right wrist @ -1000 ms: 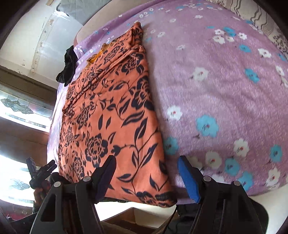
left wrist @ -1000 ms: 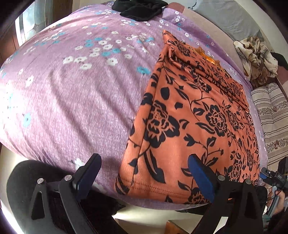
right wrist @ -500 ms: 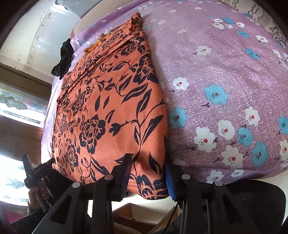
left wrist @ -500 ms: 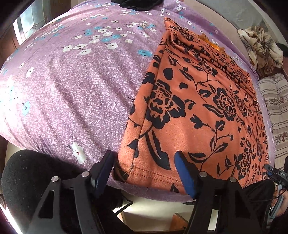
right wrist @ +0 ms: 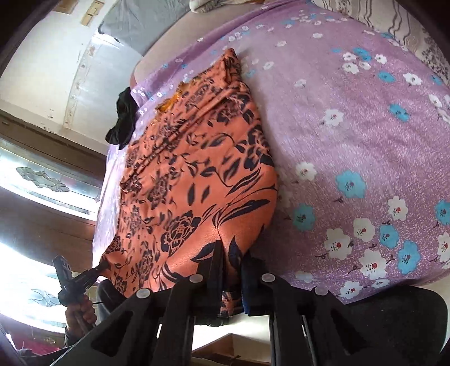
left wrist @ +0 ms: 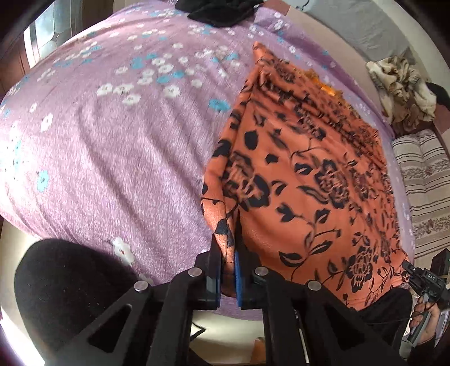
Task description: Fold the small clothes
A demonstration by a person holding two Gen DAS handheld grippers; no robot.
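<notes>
Orange garment with black flowers lies flat, near corners pinched up.

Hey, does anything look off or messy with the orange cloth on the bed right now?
Mostly no. The orange cloth lies fairly flat on the purple bedspread, both near corners pinched by the left gripper and right gripper. Its far end is bunched into wrinkles, with a brighter orange bit poking out there.

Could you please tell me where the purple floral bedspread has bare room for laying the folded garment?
Free: the purple floral bedspread between the orange black-flowered garment and black cloth; also its other side. Crowded: the near edge.
</notes>
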